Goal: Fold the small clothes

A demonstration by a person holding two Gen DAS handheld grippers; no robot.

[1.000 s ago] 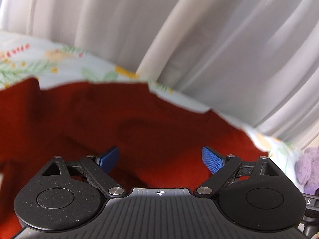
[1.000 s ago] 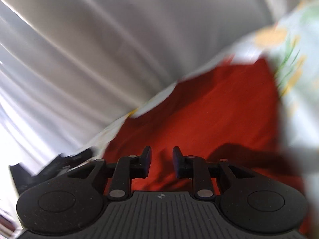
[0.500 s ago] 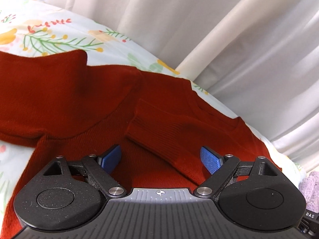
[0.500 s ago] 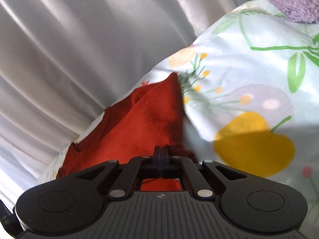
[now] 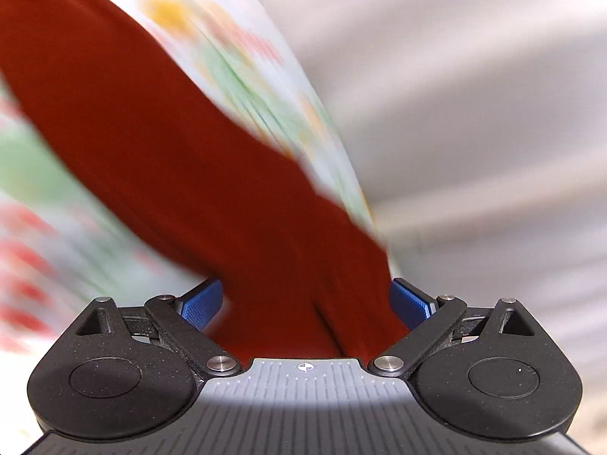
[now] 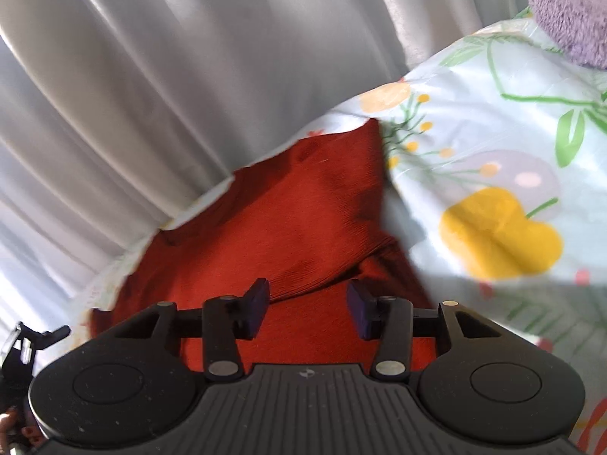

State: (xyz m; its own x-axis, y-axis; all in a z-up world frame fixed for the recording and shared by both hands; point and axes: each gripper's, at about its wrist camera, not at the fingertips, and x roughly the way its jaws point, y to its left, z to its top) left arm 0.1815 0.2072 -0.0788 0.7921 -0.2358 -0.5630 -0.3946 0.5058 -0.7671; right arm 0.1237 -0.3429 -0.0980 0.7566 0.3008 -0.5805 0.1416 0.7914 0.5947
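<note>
A red knit sweater (image 6: 288,220) lies on a floral bedsheet (image 6: 493,159). In the right wrist view my right gripper (image 6: 308,309) is open just above the sweater's near part, jaws apart with red fabric showing between them. In the blurred left wrist view a long red part of the sweater (image 5: 159,121), likely a sleeve, runs from the upper left down between the blue pads of my left gripper (image 5: 305,303), which is wide open. Whether the pads touch the fabric is unclear.
Grey-white curtains (image 6: 189,76) hang close behind the bed. A purple fuzzy item (image 6: 569,7) lies on the sheet at the far right. The other gripper's edge (image 6: 22,345) shows at the lower left of the right wrist view.
My right gripper was shut on the sweater's edge half a second ago and has opened. My left gripper has swung quickly; its view is blurred and now looks along a red sleeve.
</note>
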